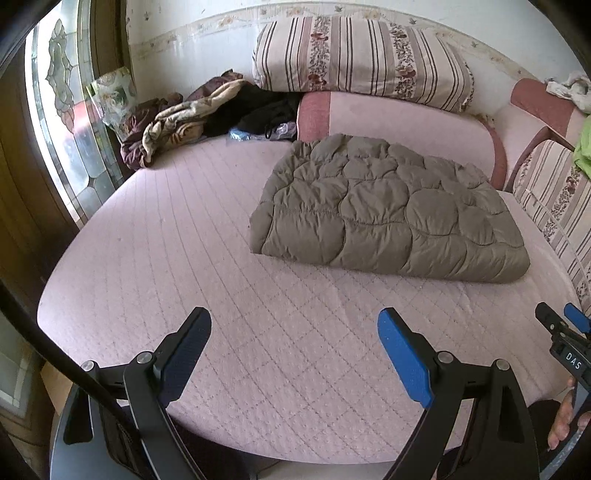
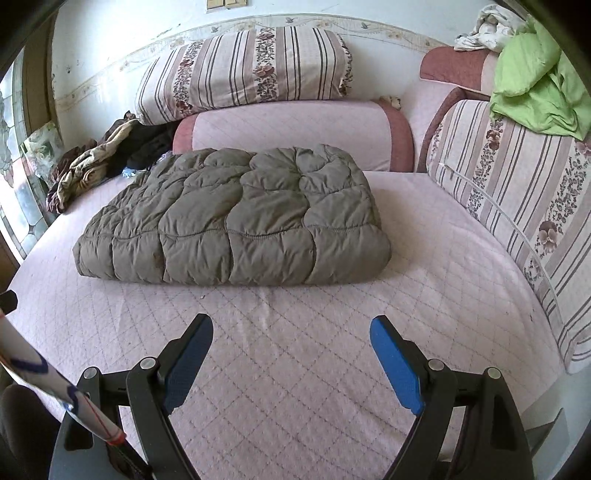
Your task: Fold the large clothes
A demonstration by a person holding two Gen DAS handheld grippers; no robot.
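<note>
Pink quilted bedding covers the bed [image 2: 295, 369], which fills both views from the near edge to the wall.

Nearest, the left hand-held gripper [image 1: 294, 334] hangs over the bare front part of the bed with its blue-padded jaws spread wide and nothing between them. At the right edge of that view the tip of the right hand-held gripper [image 2: 291, 341] shows, with a person's fingers [image 1: 561, 421] on its handle below. In its own view this gripper is likewise wide open and empty, above bare quilting.

Farther in, well apart from both grippers, the grey-brown puffer coat [image 2: 236, 218] lies folded into a thick, roughly rectangular bundle on the bed. It sits in the middle of the right wrist view and to the right of centre in the left wrist view, with its folded edge facing the grippers.

Behind the coat a pink bolster [image 2: 291, 129] with darker ends runs across, and a striped floral pillow [image 2: 243, 70] rests on top of it against the wall. To the left, by the stained-glass window [image 1: 62, 110], lies a heap of crumpled clothes [image 1: 184, 118], brown, beige and black. On the right another striped cushion [image 2: 517, 199] lines the bed's side, with a green cloth [image 2: 539, 92] and a white rag [image 2: 487, 26] draped above it.

No container is visible in either view.
</note>
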